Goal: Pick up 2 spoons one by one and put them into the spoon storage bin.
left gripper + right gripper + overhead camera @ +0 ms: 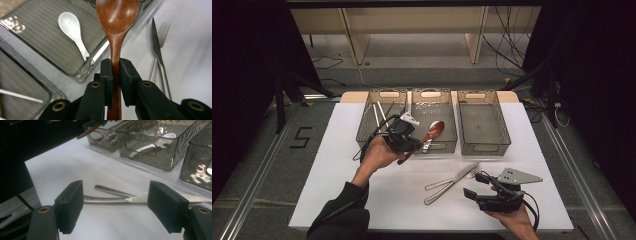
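High view: the left hand-held gripper [414,142] carries a wooden spoon [432,134] clamped by its handle, the bowl lying at about 2 o'clock from the jaws, over the near rim of the middle bin [451,132] of three grey bins at the far side of the table [337,165]; the right hand-held gripper [476,186] rests low at 5 o'clock, jaws wide and holding nothing, just beside a knife [452,182] and fork [451,179] lying crossed on the table. A "5" [301,137] is taped on the floor at 9 o'clock; no other writing or brand can be read. Left gripper view: the jaws press both sides of the wooden spoon [116,37]; a white spoon [72,31] already lies in the middle bin [75,75] at 11 o'clock, while the knife [157,52] and fork [162,32] lie at 2 o'clock. Right gripper view: the jaws stand well apart, framing the knife [117,199] and fork [112,191]. Judged step: sorting cutlery, with the wooden spoon in transit to the spoon bin. The next move probably calls for carrying it past the rim, lowering it, then releasing it beside the white spoon.
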Demonstrator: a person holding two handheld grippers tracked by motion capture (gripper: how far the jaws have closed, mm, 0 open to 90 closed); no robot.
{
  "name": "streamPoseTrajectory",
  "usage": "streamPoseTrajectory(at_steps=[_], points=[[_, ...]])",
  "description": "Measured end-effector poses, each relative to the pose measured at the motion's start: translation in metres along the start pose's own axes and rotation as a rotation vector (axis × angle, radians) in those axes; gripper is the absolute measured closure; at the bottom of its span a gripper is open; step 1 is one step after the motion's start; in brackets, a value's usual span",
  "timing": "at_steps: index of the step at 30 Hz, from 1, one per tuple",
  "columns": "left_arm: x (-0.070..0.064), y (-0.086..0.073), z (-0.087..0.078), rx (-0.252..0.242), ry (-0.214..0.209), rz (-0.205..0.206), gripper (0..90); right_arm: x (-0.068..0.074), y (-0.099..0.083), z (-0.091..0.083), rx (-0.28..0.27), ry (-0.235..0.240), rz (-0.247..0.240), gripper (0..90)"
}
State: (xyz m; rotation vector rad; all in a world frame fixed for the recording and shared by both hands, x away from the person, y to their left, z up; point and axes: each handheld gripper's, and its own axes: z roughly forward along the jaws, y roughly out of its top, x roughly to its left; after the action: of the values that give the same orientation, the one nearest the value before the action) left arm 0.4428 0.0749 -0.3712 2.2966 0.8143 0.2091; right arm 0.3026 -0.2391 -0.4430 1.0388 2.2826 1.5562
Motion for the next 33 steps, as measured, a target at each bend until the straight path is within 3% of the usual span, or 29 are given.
streamPoseTrajectory(at_steps=[13,22,33], points=[[0.016,0.028,0.005,-0.044,0.029,-0.045,80.5,0.000,0.000,0.000,-0.002,0.002,-0.003,29.8],[0.027,0.039,0.017,-0.059,0.058,-0.077,80.5,0.000,0.000,0.001,-0.003,0.007,-0.003,29.8],[0.040,0.048,0.022,-0.116,0.089,-0.120,80.5,0.000,-0.001,0.002,0.000,0.010,0.001,29.8]])
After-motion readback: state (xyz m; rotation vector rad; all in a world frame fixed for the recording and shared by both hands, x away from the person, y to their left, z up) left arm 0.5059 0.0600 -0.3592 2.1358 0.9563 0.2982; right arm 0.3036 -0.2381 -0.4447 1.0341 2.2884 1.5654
